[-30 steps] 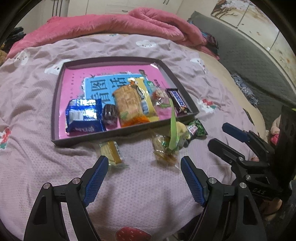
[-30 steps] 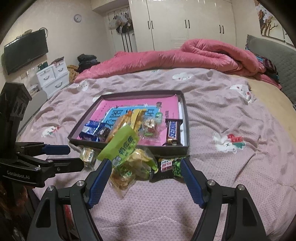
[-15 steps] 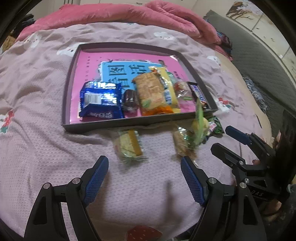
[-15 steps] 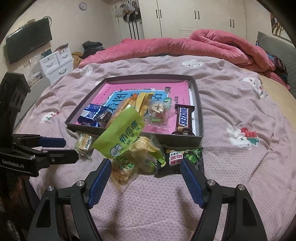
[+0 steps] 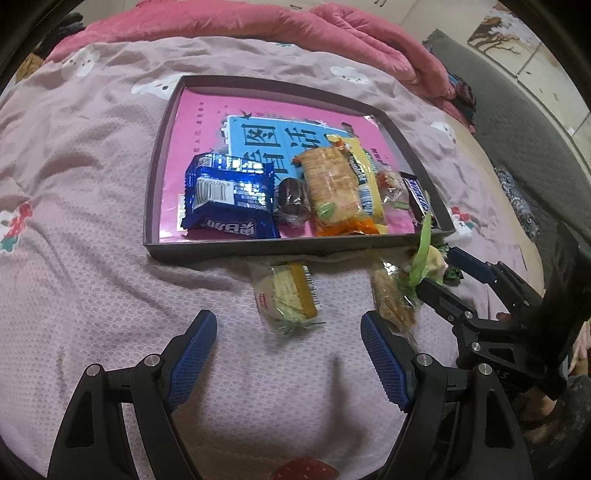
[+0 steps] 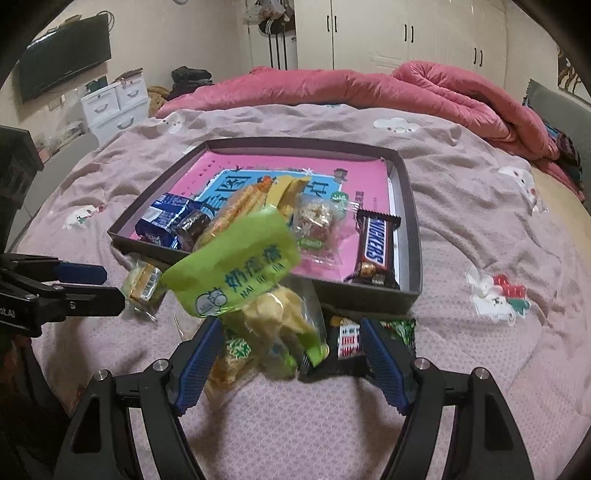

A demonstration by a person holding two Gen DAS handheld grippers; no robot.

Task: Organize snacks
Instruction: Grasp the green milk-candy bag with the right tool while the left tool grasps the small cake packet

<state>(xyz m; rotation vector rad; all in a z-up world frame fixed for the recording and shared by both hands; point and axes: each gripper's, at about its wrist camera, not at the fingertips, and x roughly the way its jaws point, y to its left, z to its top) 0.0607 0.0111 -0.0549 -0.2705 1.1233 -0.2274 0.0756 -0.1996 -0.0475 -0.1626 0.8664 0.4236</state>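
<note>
Nearest the left wrist camera, the left gripper hangs above a pink-lilac bedspread with its blue-padded jaws spread wide and nothing between them. Just beyond its tips lies a small cake in clear wrap, alone on the cloth, lined up roughly with the gap, which suggests it is this gripper's next pick.

Nearest the right wrist camera, the right gripper also stands with jaws wide, straddling a loose heap of snacks without the pads pressing on any of them. In the gap sits a green bag of yellow crisps, its printed top flap standing up towards the camera; a clear packet of biscuits lies by the left pad, and a dark packet with green peas printed on it lies flat beside the right pad. These pieces rest outside the tray, so they appear to be what remains to be sorted.

Just behind both heaps, touching or nearly touching them, is a shallow dark tray lined with a pink and blue printed sheet. Along its near edge, placed side by side, are a blue foil packet, a small dark wrapped sweet, an orange-ended cracker pack, a clear-wrapped nut sweet and a Snickers bar. The far half of the tray is still free for more.

Beyond the tray, a rumpled pink duvet lies across the bed, with white wardrobes behind.
</note>
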